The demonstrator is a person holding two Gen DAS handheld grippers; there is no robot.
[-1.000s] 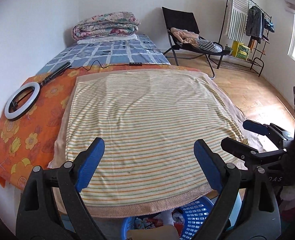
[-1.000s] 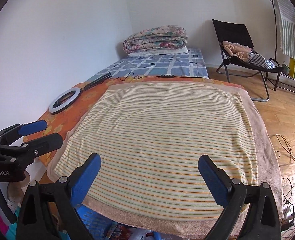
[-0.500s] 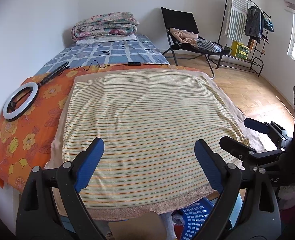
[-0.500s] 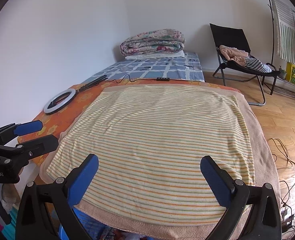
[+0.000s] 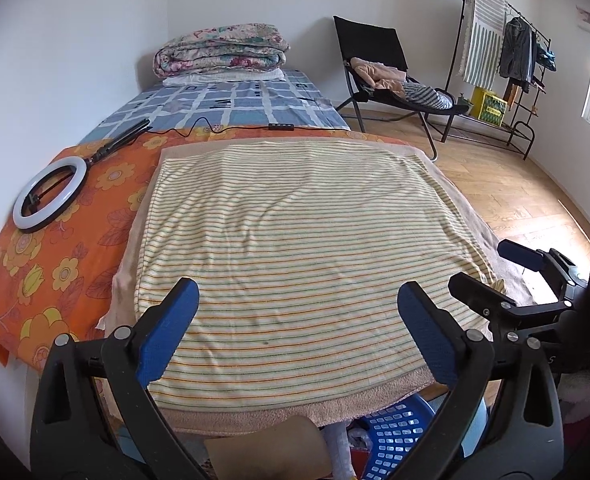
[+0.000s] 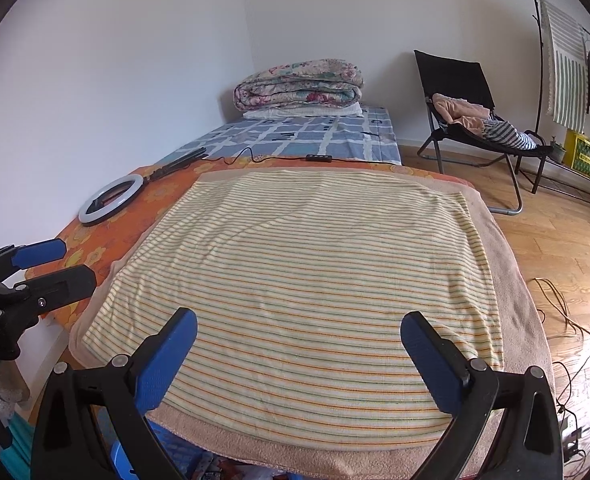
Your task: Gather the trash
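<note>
Holding both tools over the near edge of the bench, you have each one spread wide with nothing between its blue pads: your left tool (image 5: 297,312) and your right tool (image 6: 297,340) both hang above the striped towel (image 5: 295,240). In the left view your right tool also shows at the right edge, likewise spread apart.

Just below the near edge of the bench sits the blue perforated basket (image 5: 395,432). Part of it is hidden under the overhanging towel, and a tan, cardboard-like piece (image 5: 267,448) lies beside it. Inside you can make out a few scraps, something pale and something red, but they are too crowded and cut off to name. In the right view only a sliver of the basket (image 6: 119,460) and some mixed bits at the bottom edge show.

The striped towel lies flat on a beige towel (image 6: 515,280), which covers an orange flowered cloth (image 5: 55,260). No trash is visible on it.

Farther left, a white ring light (image 5: 49,194) rests on the orange cloth, its black cable running toward the bed (image 5: 235,104). A folded floral quilt (image 5: 221,50) is stacked at the bed's far end. A black folding chair (image 6: 455,92) holding clothes stands on the wooden floor, with a clothes rack (image 5: 507,48) beyond it.
</note>
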